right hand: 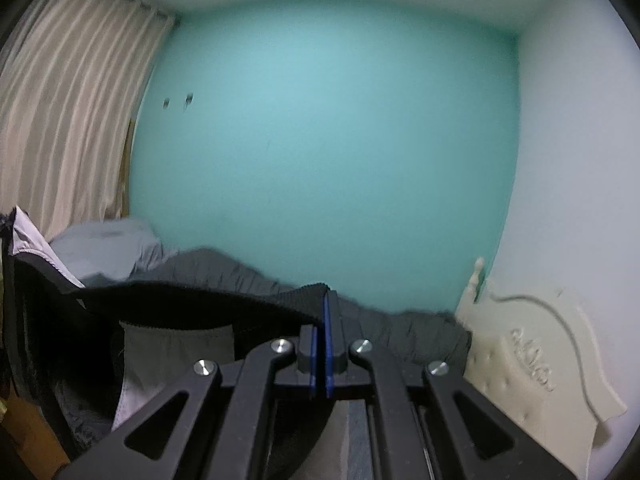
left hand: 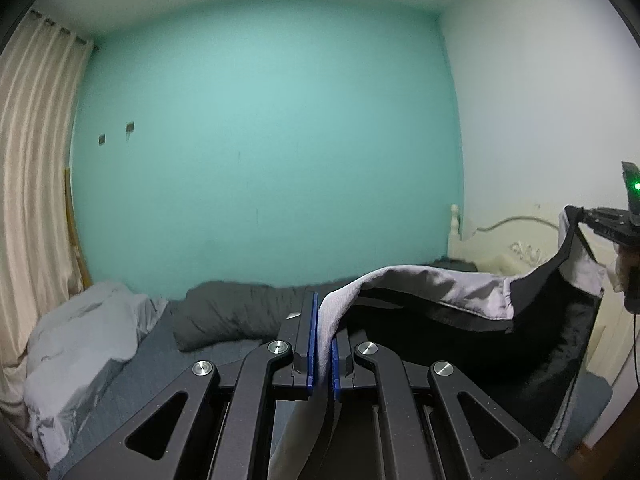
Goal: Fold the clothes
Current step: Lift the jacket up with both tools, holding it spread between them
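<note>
above the bed (left hand: 208,364) with its blue-grey sheet, i have a black garment with a pale grey lining (left hand: 460,320) hanging in the air between my two tools. my left gripper (left hand: 325,344) has its blue-padded jaws pinched together on a grey edge of the cloth, which runs down between the pads and out below them. my right gripper (right hand: 323,344) is likewise clamped, its blue pads nipping a ribbed black hem at the tip. from the left wrist view i can see the other tool far off at the right edge, with the fabric stretched up to it, so the two grips sit well apart along one edge.

i judge the reason for holding it so is to let the garment hang free and open out by its own weight, so the sides fall straight before it goes back down for a fold. the slack between the grips sags in a shallow curve, so the edge is not yet taut.

beyond the cloth lie a crumpled dark grey quilt (left hand: 224,312) against the teal wall (left hand: 260,140) and a rumpled pale grey pillow (left hand: 80,332) near the cream pleated curtain (left hand: 36,160). a cream carved headboard (right hand: 536,360) stands at the right. i cannot tell what kind of garment it is, and its lower end is hidden below my jaws.
</note>
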A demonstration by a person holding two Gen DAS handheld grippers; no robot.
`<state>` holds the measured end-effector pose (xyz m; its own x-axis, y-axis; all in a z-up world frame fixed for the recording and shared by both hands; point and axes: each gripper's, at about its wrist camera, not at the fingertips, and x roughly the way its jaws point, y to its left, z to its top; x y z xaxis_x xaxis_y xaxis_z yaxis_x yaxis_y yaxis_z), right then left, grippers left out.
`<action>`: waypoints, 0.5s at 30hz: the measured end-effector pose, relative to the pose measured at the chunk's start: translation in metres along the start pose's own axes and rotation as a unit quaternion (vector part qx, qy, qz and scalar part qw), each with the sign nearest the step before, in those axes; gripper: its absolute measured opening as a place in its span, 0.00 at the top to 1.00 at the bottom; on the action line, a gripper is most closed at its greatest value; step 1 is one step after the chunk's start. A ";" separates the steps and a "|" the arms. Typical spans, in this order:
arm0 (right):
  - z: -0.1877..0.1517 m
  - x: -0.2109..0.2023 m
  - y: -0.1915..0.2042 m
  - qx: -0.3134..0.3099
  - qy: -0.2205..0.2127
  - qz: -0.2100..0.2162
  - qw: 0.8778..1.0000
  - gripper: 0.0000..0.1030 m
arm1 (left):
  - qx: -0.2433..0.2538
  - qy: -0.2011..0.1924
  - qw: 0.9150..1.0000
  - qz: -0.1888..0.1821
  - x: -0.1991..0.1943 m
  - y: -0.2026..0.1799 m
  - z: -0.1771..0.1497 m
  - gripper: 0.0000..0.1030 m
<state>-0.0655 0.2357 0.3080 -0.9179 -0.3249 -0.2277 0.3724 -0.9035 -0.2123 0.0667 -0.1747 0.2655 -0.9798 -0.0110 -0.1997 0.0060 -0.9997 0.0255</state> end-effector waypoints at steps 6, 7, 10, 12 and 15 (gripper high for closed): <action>-0.055 0.101 0.006 0.017 0.069 0.024 0.997 0.98 | -0.018 0.053 0.998 0.008 0.072 0.008 -0.051 0.95; -0.064 0.116 0.007 0.018 0.079 0.026 0.996 0.98 | -0.021 0.064 0.998 0.010 0.087 0.012 -0.061 0.95; -0.094 0.176 0.012 0.024 0.111 0.037 0.993 0.98 | -0.025 0.096 0.995 0.023 0.136 0.022 -0.094 0.95; -0.114 0.218 0.018 0.024 0.131 0.041 0.990 0.98 | -0.031 0.118 0.992 0.029 0.172 0.028 -0.117 0.95; -0.148 0.284 0.023 0.030 0.164 0.044 0.985 0.98 | -0.043 0.148 0.988 0.031 0.215 0.025 -0.145 0.95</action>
<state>-0.2976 0.1645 0.0975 -0.7854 -0.3041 -0.5391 0.4314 -0.8935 -0.1245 -0.1149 -0.2050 0.0812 -0.8762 -0.0667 -0.4774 0.0939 -0.9950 -0.0334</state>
